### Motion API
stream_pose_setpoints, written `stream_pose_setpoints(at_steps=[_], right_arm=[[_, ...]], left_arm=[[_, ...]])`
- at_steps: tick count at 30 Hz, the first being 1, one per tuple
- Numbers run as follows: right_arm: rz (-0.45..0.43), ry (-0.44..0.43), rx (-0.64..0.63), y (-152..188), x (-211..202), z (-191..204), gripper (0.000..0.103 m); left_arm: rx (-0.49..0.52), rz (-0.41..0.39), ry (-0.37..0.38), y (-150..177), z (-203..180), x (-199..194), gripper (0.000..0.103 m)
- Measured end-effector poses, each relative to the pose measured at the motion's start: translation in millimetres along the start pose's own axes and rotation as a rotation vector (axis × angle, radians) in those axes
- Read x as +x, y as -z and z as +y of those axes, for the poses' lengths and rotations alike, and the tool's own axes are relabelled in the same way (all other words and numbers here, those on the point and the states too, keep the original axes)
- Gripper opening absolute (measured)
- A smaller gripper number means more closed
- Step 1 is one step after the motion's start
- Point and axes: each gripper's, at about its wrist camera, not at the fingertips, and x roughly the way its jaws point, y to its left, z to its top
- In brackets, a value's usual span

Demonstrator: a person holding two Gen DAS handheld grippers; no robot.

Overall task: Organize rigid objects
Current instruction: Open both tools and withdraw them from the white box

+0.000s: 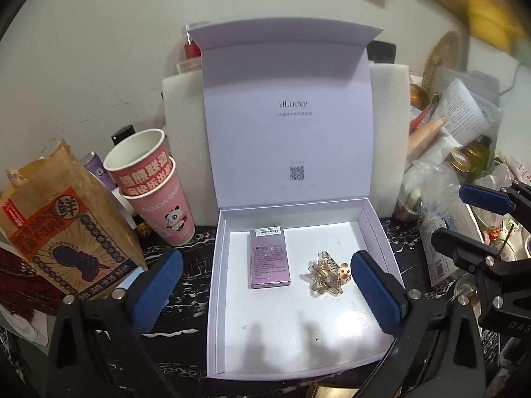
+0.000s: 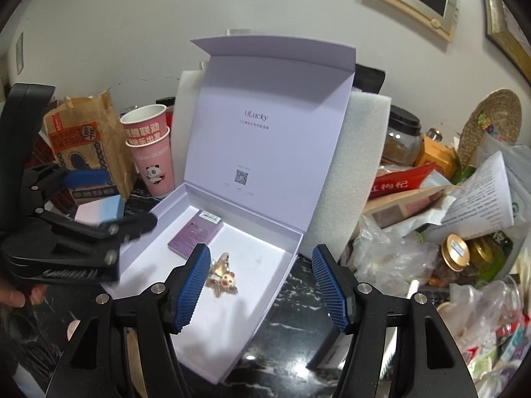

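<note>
An open lilac gift box (image 1: pixel 381 229) (image 2: pixel 285 258) with its lid upright holds a flat pink carton (image 1: pixel 269 258) (image 2: pixel 195 235) and a clear hair claw clip with a small bear (image 1: pixel 328 277) (image 2: pixel 224 277). My left gripper (image 1: pixel 265 295) is open and empty, hovering over the box's front; it also shows at the left of the right wrist view (image 2: pixel 109 199). My right gripper (image 2: pixel 262 285) is open and empty above the box's right front edge, beside the clip; its fingers (image 1: pixel 484 195) show at the right of the left wrist view.
Two stacked pink paper cups (image 1: pixel 156 185) and a brown paper bag (image 1: pixel 63 219) stand left of the box. White foam (image 1: pixel 388 126) stands behind it. A pile of bags, papers and jars (image 2: pixel 448 215) crowds the right. The black marble top (image 2: pixel 298 298) shows in front.
</note>
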Motion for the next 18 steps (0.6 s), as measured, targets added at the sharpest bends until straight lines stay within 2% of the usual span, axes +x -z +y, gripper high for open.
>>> stream_pose_setpoints(at_steps=[14,18], right_arm=[[-0.054,0.014,0.002,16,-52,12,0.068],[-0.071,0.007,0.007,22,-66,16,0.075]], left_arm=[[-0.001,-0.065,0.002,21,-3,-62,0.103],[-0.015,-0.079,0.018,27,-2,-77,0.103]])
